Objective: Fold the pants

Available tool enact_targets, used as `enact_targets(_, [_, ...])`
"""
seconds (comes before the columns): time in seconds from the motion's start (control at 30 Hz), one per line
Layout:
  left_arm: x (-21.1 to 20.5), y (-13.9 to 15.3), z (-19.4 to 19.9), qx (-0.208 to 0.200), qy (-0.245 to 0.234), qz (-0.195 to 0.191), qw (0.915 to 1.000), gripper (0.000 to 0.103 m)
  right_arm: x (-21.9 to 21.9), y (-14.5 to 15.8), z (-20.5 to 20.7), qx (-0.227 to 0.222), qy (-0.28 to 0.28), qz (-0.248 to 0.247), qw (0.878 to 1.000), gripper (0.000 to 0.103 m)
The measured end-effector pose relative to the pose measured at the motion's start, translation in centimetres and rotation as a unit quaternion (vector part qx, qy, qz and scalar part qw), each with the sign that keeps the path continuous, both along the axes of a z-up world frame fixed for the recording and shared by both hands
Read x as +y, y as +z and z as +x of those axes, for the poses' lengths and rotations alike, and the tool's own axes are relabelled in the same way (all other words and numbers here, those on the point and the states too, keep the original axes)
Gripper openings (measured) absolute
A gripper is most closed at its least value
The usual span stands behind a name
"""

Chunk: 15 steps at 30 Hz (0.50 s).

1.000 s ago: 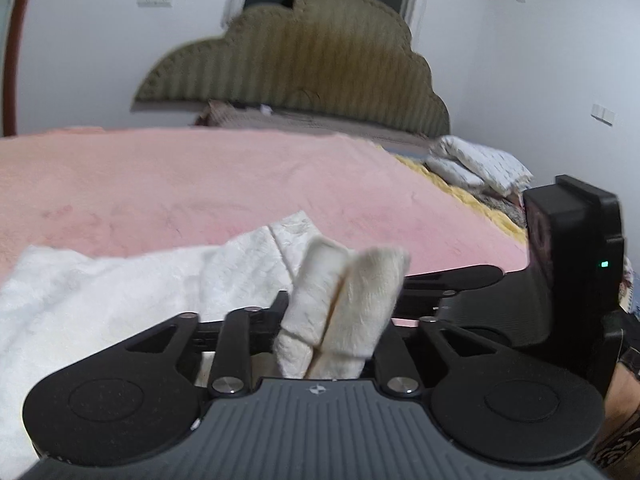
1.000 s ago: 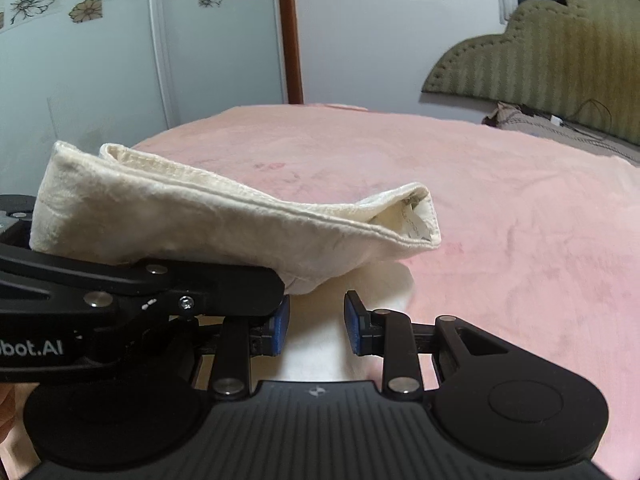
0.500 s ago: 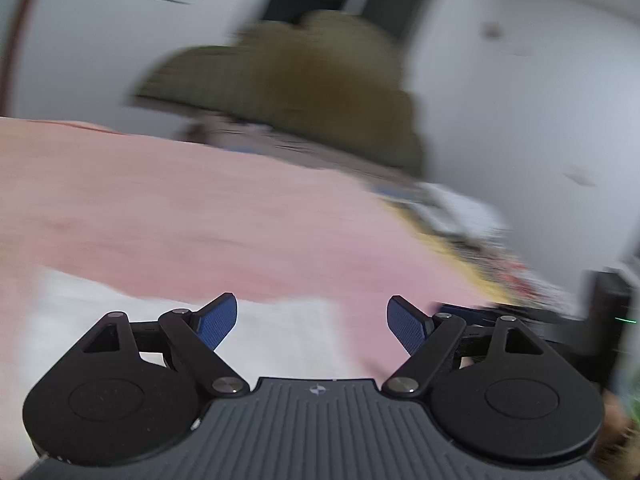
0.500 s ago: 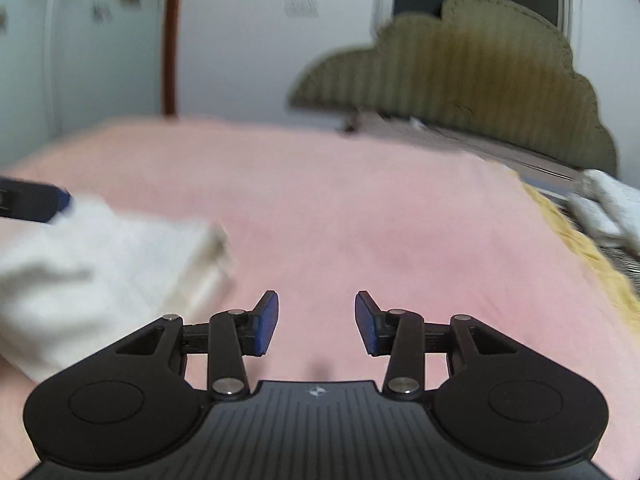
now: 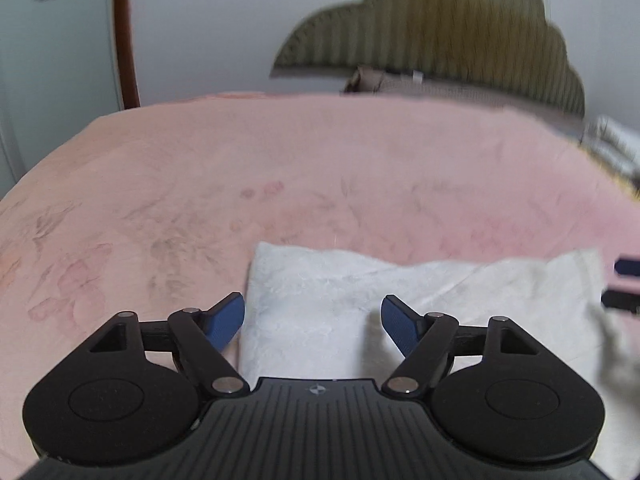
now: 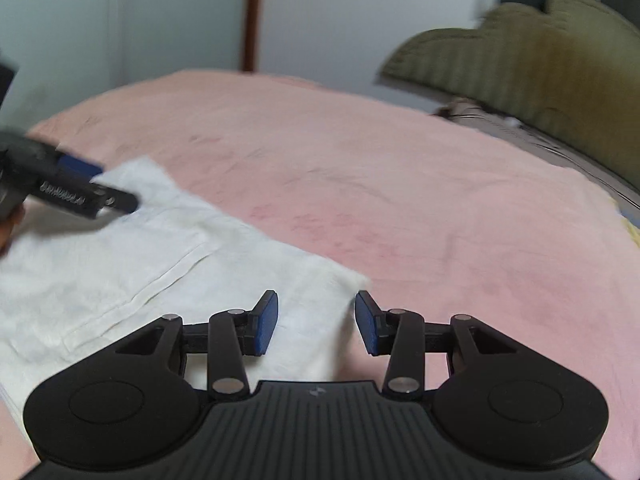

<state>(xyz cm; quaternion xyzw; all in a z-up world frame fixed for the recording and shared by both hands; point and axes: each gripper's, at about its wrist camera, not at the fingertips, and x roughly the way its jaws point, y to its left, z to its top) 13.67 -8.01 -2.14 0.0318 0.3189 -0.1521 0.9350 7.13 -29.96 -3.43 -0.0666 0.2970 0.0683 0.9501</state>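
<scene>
The white pants [image 5: 360,300] lie folded into a flat, slightly rumpled rectangle on the pink bed [image 5: 280,168], a stitched seam running across the top layer. The left gripper [image 5: 313,316] hangs over their left edge, its blue fingers [image 5: 226,320] wide, just closing a little and pressing nothing. The right gripper [image 6: 316,322] hovers at the right corner, fingers partly apart and empty.
</scene>
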Motion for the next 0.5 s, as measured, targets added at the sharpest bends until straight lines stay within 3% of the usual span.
enact_targets(0.1, [0.9, 1.1, -2.3, -0.022, -0.033, -0.022, 0.999, 0.08, 0.8, 0.7, -2.9, -0.014, 0.065, 0.021, 0.998, 0.042])
enact_targets(0.17, [0.6, 0.4, -3.6, -0.028, -0.057, 0.0, 0.998, 0.081, 1.8, 0.0, -4.0, 0.003, 0.109, 0.019, 0.994, 0.042])
enact_targets(0.27, [-0.5, -1.9, -4.9, -0.036, -0.079, 0.067, 0.994, 0.082, 2.5, -2.3, -4.0, 0.044, 0.1, -0.022, 0.994, 0.05])
enact_targets(0.37, [0.3, -1.2, -6.4, -0.059, -0.078, 0.042, 0.9943, 0.077, 1.2, -1.6, -4.4, 0.041, 0.065, 0.038, 0.996, 0.051])
enact_targets(0.43, [1.1, -0.6, -7.0, -0.072, -0.082, 0.009, 0.994, 0.079, 0.8, -0.3, -5.6, 0.008, 0.057, 0.047, 0.997, 0.051])
enact_targets(0.5, [0.7, -1.0, -7.2, -0.065, -0.093, 0.012, 0.9934, 0.079, 0.7, 0.4, -6.0, -0.009, 0.057, 0.054, 0.997, 0.051])
